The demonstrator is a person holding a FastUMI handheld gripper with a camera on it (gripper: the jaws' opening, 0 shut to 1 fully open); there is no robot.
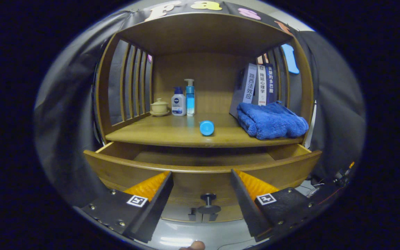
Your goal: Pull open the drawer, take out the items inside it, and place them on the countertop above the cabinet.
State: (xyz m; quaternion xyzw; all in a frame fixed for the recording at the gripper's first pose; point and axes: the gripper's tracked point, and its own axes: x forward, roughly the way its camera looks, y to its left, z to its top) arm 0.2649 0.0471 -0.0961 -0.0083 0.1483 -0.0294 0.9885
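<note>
The hand-held gripper sits nearest, its two fingers spread wide with nothing between them but air; the drawer's knob stands just ahead, in the gap, touched by neither finger. The drawer is already pulled out below the tabletop, and the part of its floor that shows looks bare; the stretch tucked under the tabletop is in shadow, so I cannot tell whether anything remains inside.

Taking the drawer as the landmark: directly above its middle, a blue bottle lies on its side on the tabletop, round end toward the gripper. It is probably light, hard plastic, smooth and apt to roll, so a grip across its body would suit best. Above the drawer's right end lies one folded blue towel, soft and yielding, with three books upright behind it. Above the left half, farther back, stand two pump bottles and one small lidded cup on a saucer, likely fragile.
</note>
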